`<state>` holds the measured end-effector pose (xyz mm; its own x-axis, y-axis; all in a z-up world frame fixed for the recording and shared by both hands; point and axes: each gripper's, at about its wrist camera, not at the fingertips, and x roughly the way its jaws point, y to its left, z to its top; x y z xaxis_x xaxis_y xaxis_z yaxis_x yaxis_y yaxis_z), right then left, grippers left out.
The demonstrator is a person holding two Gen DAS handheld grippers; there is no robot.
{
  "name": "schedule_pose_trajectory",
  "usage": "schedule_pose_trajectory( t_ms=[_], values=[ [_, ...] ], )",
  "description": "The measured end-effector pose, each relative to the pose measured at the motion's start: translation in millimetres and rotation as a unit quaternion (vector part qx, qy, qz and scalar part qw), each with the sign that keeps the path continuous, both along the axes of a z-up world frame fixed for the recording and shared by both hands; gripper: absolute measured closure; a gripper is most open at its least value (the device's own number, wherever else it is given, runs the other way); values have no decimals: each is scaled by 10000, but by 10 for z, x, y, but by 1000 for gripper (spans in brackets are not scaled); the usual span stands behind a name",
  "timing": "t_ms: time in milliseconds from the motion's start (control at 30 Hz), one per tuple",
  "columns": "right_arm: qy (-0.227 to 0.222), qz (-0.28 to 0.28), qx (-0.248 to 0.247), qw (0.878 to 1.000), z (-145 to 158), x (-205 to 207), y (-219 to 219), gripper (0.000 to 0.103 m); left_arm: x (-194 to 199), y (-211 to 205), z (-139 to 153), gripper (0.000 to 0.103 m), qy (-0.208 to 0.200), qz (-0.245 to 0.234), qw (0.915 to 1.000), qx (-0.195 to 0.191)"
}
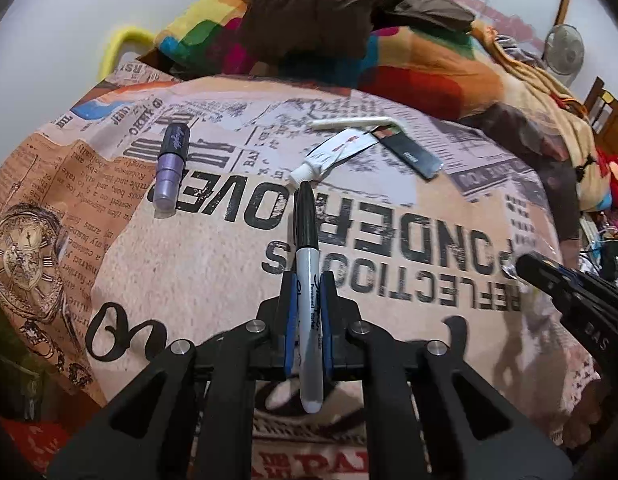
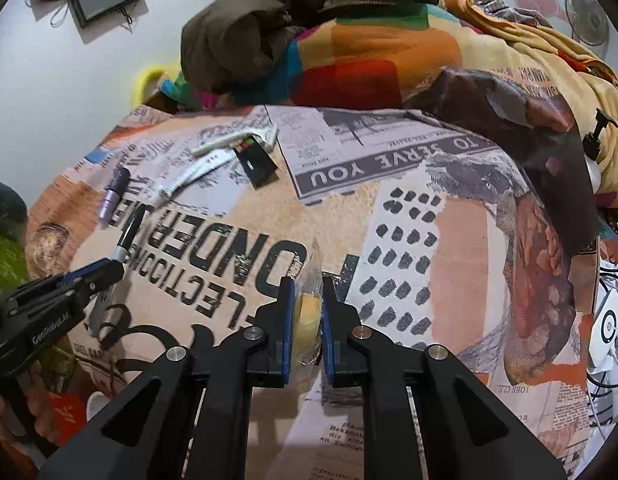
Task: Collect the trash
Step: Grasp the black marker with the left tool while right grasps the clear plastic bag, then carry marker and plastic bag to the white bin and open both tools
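On the far left of the bed, the purple lipstick tube [image 1: 172,168] lies on the newsprint blanket [image 1: 197,264]. I judge it hard, smooth and prone to roll on this soft cover, so I would take it across the middle of its barrel.

Next, my left tongs [image 1: 305,300] are clamped on the black marker [image 1: 307,280], the blue pads pinching the grey barrel just below the cap, the cap end pointing away and the tail hanging back toward me. It is light and stiff but slick; a grip nearer its middle would stop it pivoting, I think.

Just past its cap lies the small white tube [image 1: 333,152], probably soft and squashy, best taken at the shoulder by the cap. Beyond it lie a white razor [image 1: 357,123] and a flat black card [image 1: 413,156], thin things that sit flush on the blanket and should be hard to get under.

To the right, my right tongs [image 2: 307,312] are closed on a clear plastic wrapper [image 2: 309,280] with something yellow [image 2: 307,316] inside. The film is flimsy, crinkly and slippery; I reckon holding through the solid lump is safer than the loose film alone.
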<state>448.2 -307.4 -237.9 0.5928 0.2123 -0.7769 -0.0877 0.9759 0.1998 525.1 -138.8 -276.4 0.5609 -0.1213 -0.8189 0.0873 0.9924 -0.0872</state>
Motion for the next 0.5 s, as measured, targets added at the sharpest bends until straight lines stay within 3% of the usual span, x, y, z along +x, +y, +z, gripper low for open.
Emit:
schedule_pose_trajectory(
  t_ms=[500],
  values=[
    [-555,-23,238,9982,585,-310,85,92,-511,232,804,93,-625,-48,9977,-262]
  ],
)
